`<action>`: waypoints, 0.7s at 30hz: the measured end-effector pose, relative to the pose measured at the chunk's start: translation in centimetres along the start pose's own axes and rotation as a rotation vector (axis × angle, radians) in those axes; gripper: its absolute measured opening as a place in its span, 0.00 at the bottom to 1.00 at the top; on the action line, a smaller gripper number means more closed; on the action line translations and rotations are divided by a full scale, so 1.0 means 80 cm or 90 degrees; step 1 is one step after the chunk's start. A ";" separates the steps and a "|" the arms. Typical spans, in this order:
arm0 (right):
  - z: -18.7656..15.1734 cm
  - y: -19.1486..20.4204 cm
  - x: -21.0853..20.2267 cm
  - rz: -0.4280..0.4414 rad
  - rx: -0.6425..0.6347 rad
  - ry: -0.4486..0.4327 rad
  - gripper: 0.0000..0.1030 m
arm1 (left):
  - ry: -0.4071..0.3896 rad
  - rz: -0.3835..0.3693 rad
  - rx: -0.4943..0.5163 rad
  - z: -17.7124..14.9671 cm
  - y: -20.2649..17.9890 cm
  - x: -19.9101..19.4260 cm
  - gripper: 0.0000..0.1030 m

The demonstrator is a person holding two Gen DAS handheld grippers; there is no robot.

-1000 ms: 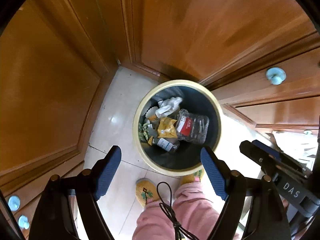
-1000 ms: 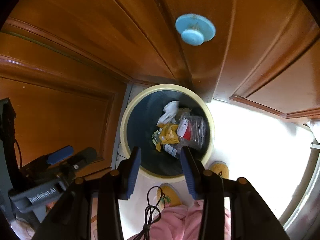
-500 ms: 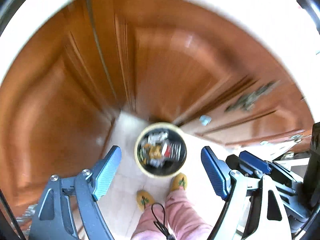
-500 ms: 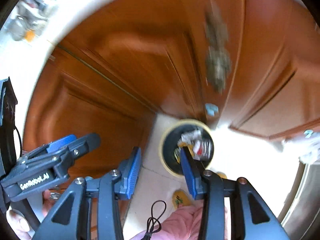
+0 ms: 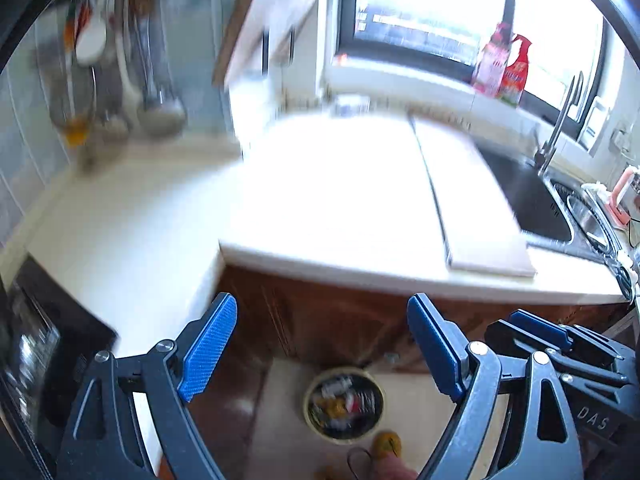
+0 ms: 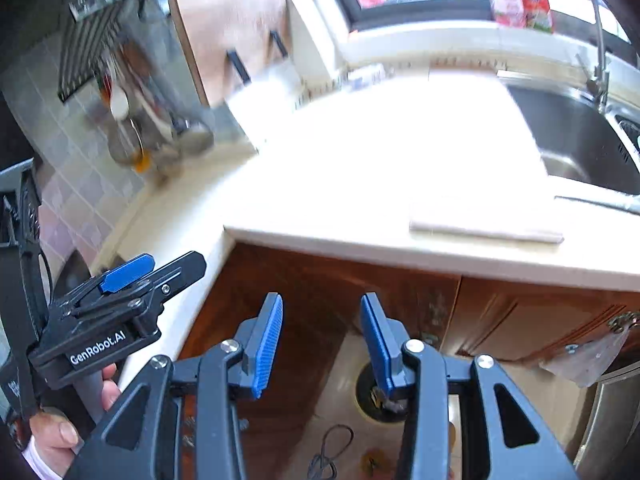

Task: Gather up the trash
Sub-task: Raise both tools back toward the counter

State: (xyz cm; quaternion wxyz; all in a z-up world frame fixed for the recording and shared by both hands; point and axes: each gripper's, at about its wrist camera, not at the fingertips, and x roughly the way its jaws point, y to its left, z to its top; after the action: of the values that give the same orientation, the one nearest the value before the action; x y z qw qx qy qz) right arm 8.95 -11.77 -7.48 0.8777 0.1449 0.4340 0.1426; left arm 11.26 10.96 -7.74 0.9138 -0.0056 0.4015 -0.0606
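Note:
A round bin (image 5: 345, 405) with a cream rim stands on the floor far below, holding a crushed clear bottle, yellow wrappers and white paper. My left gripper (image 5: 321, 345) hangs high above it in front of the counter edge; its jaws are opening and nothing is between them. In the right wrist view my right gripper (image 6: 322, 343) is open and empty, and its right finger (image 6: 377, 344) hides most of the bin (image 6: 365, 402). A hand holds the left gripper (image 6: 120, 300) just to the left of the right one. No loose trash shows on the counter.
A white countertop (image 5: 168, 216) wraps around the corner over brown wooden cabinet doors (image 6: 320, 304). A pale cutting board (image 5: 480, 216) lies beside a steel sink (image 6: 576, 144) with a tap. Utensils (image 5: 120, 80) hang on the tiled wall. Red bags (image 5: 504, 66) stand on the windowsill.
Both grippers have risen from just above the bin to counter height and tilted up. The bin has shrunk to a small circle below, and the countertop, sink and window have come into view.

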 end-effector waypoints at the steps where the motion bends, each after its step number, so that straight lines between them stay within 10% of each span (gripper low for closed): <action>1: 0.008 0.003 -0.010 0.002 0.005 -0.013 0.40 | -0.016 0.001 0.006 0.009 -0.002 -0.011 0.84; 21: 0.179 0.028 -0.110 0.083 0.077 -0.162 0.40 | -0.191 0.062 0.080 0.211 -0.024 -0.135 0.95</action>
State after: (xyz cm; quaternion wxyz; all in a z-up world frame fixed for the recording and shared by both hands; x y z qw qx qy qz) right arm 15.02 -14.91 8.05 0.9041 0.2421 0.3169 0.1533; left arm 16.23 9.61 11.76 0.9639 0.0619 0.2558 -0.0399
